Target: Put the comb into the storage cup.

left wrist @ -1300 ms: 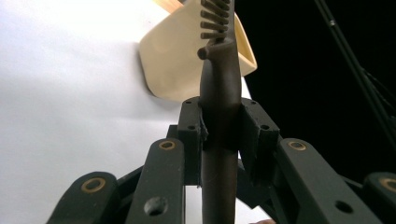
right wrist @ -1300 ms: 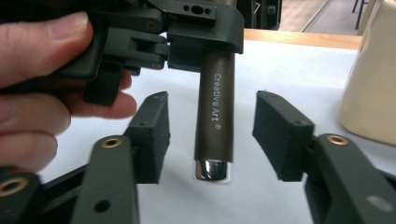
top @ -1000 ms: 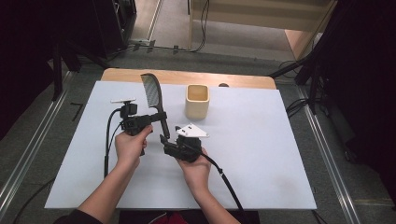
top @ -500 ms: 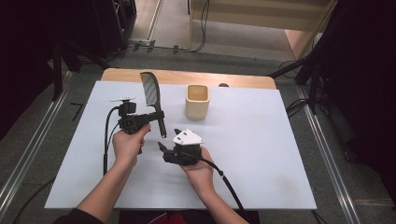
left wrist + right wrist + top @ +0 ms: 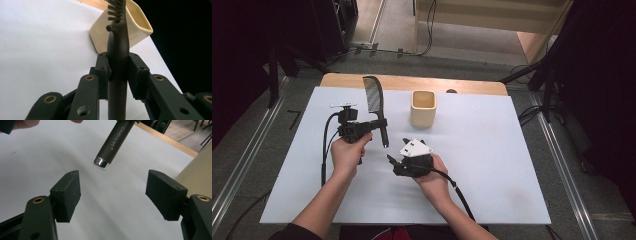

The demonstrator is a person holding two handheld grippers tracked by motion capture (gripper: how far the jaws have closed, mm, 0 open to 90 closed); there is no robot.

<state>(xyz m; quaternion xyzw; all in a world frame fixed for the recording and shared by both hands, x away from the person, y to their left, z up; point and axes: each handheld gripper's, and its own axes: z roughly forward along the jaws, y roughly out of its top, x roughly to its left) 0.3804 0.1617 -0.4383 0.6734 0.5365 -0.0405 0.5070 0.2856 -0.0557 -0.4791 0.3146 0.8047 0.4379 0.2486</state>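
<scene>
A black comb (image 5: 374, 96) with a round dark handle (image 5: 118, 62) stands tilted above the white table, teeth up. My left gripper (image 5: 380, 123) is shut on the handle (image 5: 383, 134), with its pads (image 5: 103, 71) pressed on both sides. The handle's chrome-capped end (image 5: 101, 163) hangs just beyond my right gripper (image 5: 113, 192). My right gripper (image 5: 393, 163) is open with nothing between its pads; its jaws have just been opening. It sits below and right of the handle's end.
A cream square cup (image 5: 423, 107) stands upright at the back middle, right of the comb, and shows as cup (image 5: 100, 37) behind the handle. A white sheet (image 5: 492, 165) covers the wooden table (image 5: 472, 87). Cables trail from both grippers.
My right gripper has drawn back a little from the comb's handle end toward the person, and its jaws stand slightly wider. The left gripper and comb have kept still.
</scene>
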